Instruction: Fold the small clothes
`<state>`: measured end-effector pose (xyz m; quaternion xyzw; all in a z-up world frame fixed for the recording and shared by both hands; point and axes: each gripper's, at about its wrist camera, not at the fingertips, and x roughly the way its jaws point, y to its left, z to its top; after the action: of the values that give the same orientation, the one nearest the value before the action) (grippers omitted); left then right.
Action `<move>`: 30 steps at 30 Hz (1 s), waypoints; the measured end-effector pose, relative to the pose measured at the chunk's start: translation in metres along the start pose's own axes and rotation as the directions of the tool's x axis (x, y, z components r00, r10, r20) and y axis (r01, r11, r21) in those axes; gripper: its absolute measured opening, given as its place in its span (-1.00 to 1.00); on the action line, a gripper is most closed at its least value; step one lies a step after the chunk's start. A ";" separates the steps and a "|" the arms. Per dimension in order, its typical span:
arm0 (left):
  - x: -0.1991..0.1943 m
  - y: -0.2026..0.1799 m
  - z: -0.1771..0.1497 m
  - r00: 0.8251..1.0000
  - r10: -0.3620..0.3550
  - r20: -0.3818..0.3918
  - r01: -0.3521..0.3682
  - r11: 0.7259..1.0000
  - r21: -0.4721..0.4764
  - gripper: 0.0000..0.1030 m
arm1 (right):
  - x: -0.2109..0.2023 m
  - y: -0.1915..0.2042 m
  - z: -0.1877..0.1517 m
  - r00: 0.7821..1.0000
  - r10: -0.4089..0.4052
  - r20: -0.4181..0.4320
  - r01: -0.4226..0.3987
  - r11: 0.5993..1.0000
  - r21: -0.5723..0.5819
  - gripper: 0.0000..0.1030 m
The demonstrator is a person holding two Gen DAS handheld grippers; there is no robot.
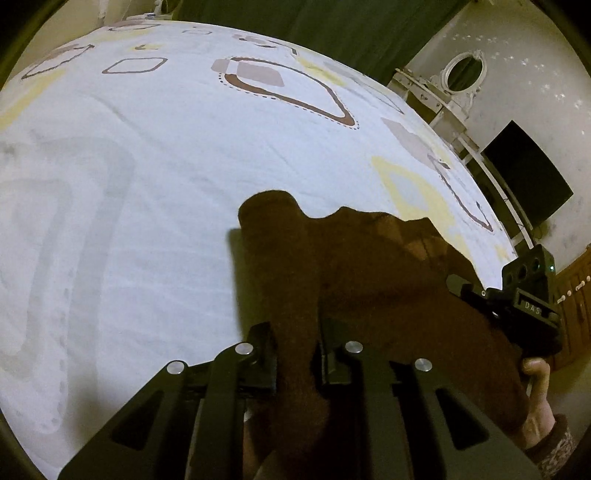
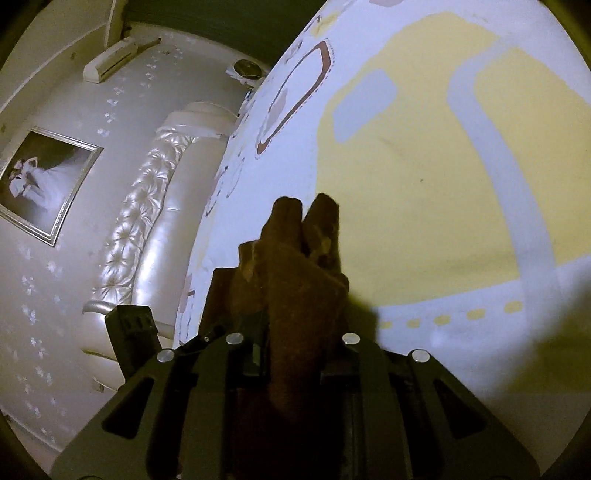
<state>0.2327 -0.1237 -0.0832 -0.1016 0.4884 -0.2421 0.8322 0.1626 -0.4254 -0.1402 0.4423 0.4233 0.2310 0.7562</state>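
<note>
Now clamped tight on brown cloth (image 1: 369,266): left gripper (image 1: 297,354), both black fingers (image 1: 264,347) pressed against a thick fold of it. Same for the right gripper (image 2: 291,350), pinched shut on another bunched bit of that brown cloth (image 2: 295,258), with the cloth sticking up and forward past the tips. Seen from the left camera, off to the right side, the right gripper (image 1: 517,306) again, black, with a small green light, and under it a hand (image 1: 535,373) with a speckled sleeve (image 1: 554,443). Seen from the right camera, at the lower left, a dark block that may be part of the left gripper, hard to tell in the dim light. Underneath all of it, a bed with a white sheet (image 1: 147,184) printed with brown rings, grey patches and big yellow shapes (image 2: 424,184). Around the bed, a pale padded headboard (image 2: 147,229), a framed picture (image 2: 40,181) on the wall, an air conditioner (image 2: 110,59) up high, a dark green curtain (image 1: 332,22), a round white mirror (image 1: 463,70) and a black screen (image 1: 524,173). Brown cloth stretched between the two grippers, one end in each, hanging in front of the fingers and casting a shadow on the sheet just beside it.
</note>
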 end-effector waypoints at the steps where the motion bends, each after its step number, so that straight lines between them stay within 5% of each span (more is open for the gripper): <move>1: 0.000 0.000 0.000 1.000 0.003 0.002 -0.003 1.000 0.005 -0.67 | 0.000 -0.001 0.000 1.000 0.007 0.000 -0.007 1.000 0.001 -0.69; 30: 0.001 0.004 -0.007 0.997 -0.029 0.073 0.029 1.000 0.013 -0.61 | -0.012 -0.012 -0.004 0.994 0.094 0.051 -0.090 0.992 -0.088 -0.66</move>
<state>0.2285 -0.1201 -0.0885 -0.1123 0.4547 -0.2532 0.8465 0.1531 -0.4380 -0.1460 0.4349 0.3712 0.2713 0.7742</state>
